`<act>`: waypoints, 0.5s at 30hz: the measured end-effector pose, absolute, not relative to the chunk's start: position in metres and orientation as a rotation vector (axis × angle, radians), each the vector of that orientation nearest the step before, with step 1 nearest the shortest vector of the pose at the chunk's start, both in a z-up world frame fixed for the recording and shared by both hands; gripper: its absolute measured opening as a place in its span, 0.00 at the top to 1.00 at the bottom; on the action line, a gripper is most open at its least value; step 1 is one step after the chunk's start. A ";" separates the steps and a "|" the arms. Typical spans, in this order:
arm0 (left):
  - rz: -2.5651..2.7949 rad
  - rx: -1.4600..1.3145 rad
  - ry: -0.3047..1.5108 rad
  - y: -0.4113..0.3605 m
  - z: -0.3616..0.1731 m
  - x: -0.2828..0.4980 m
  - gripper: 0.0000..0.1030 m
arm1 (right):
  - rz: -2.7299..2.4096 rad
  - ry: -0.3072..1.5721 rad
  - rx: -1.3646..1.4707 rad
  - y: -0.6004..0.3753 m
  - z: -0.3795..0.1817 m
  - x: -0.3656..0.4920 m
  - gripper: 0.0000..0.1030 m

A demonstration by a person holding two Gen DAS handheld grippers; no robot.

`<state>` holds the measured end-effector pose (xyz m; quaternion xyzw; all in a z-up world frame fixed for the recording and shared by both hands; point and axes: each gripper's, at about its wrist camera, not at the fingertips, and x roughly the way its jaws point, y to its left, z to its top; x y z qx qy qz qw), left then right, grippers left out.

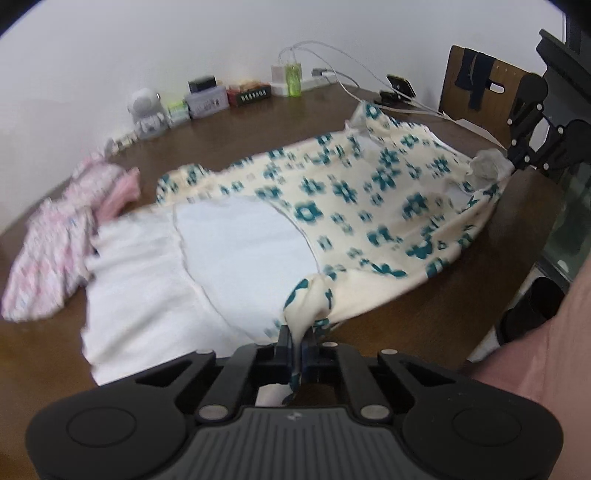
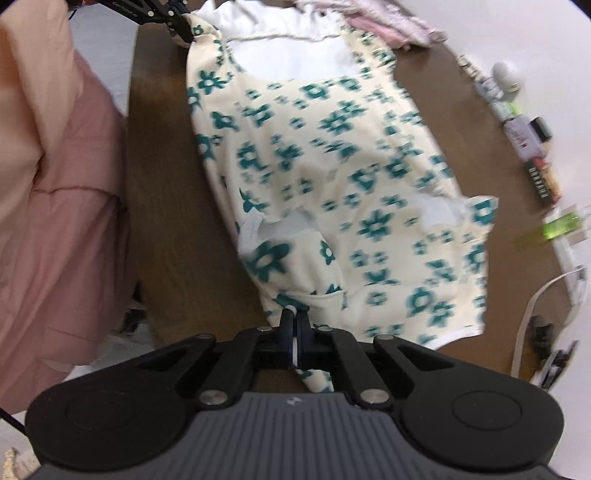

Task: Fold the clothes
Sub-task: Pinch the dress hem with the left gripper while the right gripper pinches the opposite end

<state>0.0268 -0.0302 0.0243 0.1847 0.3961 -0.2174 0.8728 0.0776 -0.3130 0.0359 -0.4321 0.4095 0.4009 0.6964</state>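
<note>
A cream garment with teal flower print (image 1: 362,206) lies spread on the brown table (image 1: 424,325), partly over a white garment (image 1: 192,266). My left gripper (image 1: 296,334) is shut on one corner of the flowered garment near the table's front edge. My right gripper (image 2: 294,317) is shut on another corner of the same garment (image 2: 332,155); it also shows at the right in the left wrist view (image 1: 517,158). The left gripper shows at the top left of the right wrist view (image 2: 181,26). The cloth is stretched between the two grippers.
Pink patterned clothes (image 1: 55,236) lie at the table's left. Small boxes, a toy figure (image 1: 146,110), a green bottle (image 1: 293,75) and cables line the far wall edge. A wooden chair (image 1: 476,92) stands at the far right. The person's pink jacket (image 2: 55,184) is beside the table.
</note>
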 end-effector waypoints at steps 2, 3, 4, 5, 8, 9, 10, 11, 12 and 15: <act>-0.447 0.437 0.801 -0.033 0.035 0.041 0.97 | 0.874 0.884 -0.977 -0.313 0.049 0.087 0.99; -0.446 0.465 0.788 -0.035 0.040 0.049 0.97 | 0.859 0.865 -0.988 -0.312 0.055 0.094 0.99; -0.449 0.490 0.779 -0.037 0.042 0.059 0.97 | 0.848 0.855 -0.997 -0.311 0.059 0.102 0.99; -0.451 0.515 0.772 -0.039 0.044 0.071 0.97 | 0.838 0.849 -1.006 -0.309 0.061 0.112 0.99; -0.459 0.574 0.775 -0.046 0.038 0.107 0.97 | 0.816 0.847 -1.026 -0.304 0.060 0.137 0.99; -0.464 0.583 0.784 -0.048 0.034 0.117 0.97 | 0.813 0.854 -1.029 -0.302 0.057 0.144 0.99; -0.469 0.590 0.795 -0.049 0.030 0.128 0.97 | 0.810 0.860 -1.032 -0.301 0.053 0.150 0.99; -0.473 0.593 0.810 -0.051 0.025 0.137 0.97 | 0.807 0.867 -1.036 -0.300 0.049 0.157 0.99; -0.476 0.595 0.824 -0.053 0.021 0.146 0.97 | 0.797 0.873 -1.044 -0.299 0.045 0.163 0.99; -0.480 0.583 0.853 -0.051 0.009 0.166 0.96 | 0.776 0.892 -1.054 -0.297 0.033 0.176 0.99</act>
